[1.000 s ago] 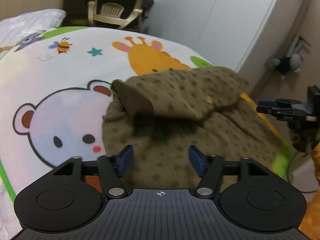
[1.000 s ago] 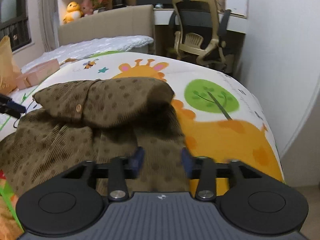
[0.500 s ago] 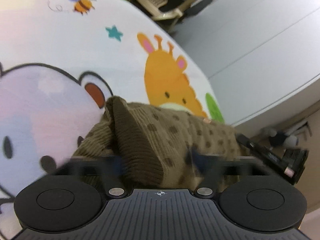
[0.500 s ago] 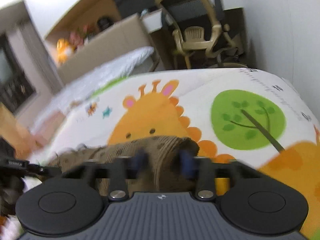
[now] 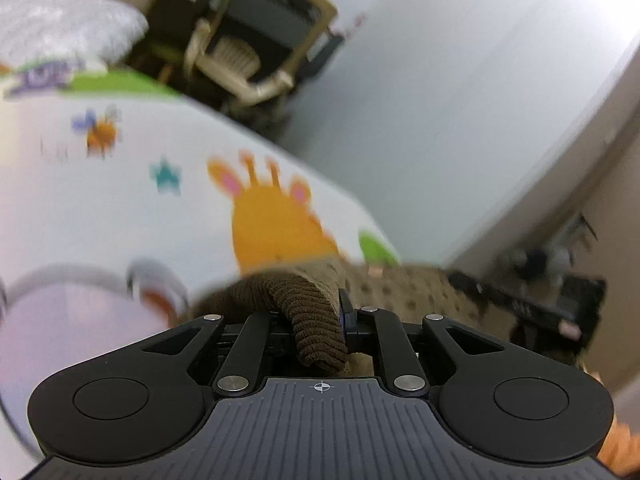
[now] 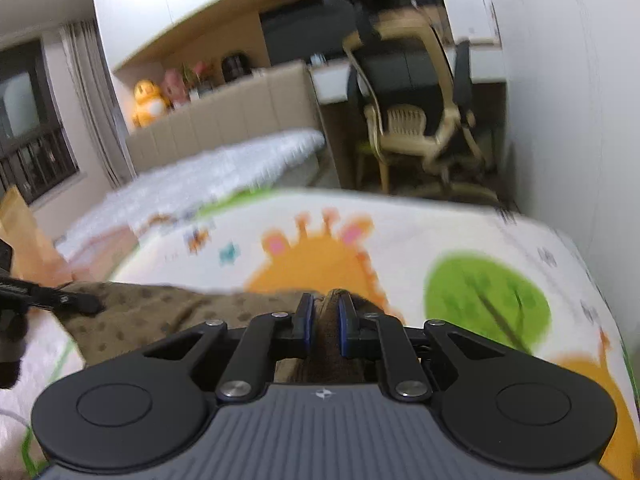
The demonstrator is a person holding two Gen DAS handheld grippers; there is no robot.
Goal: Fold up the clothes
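Change since a second ago: both my grippers stood open above the brown garment then; now each has closed on it, and both views have tipped up toward the room.
Left gripper [image 5: 316,320]: its fingers are drawn together on a thick ribbed fold of the brown dotted corduroy garment [image 5: 312,316], which bulges out over them and hides the pads almost fully; only a sliver of blue shows on the right side of the fold.
Right gripper [image 6: 323,322]: its fingers [image 6: 305,320] are nearly closed, blue pads pressing a narrow ridge of the same cloth between them.
Garment position: I see it on the bed cover [image 5: 100,208], at the near edge of both views, with its dotted cloth spreading to the left in the right wrist view [image 6: 160,312] and to the right in the left wrist view. A pale button [image 5: 375,271] shows on it.
Bed cover: white, printed with an orange giraffe [image 6: 316,264], a green tree [image 6: 486,300], a bee [image 5: 102,134] and a teal star [image 5: 165,176].
Other gripper: I can make out each one dark and blurred at the edge of the opposite view.
Background: a beige chair [image 6: 412,136] by a desk, a yellow plush toy [image 6: 148,102] on a ledge, a white quilt [image 6: 224,168].
Sharpness: both pictures are smeared.
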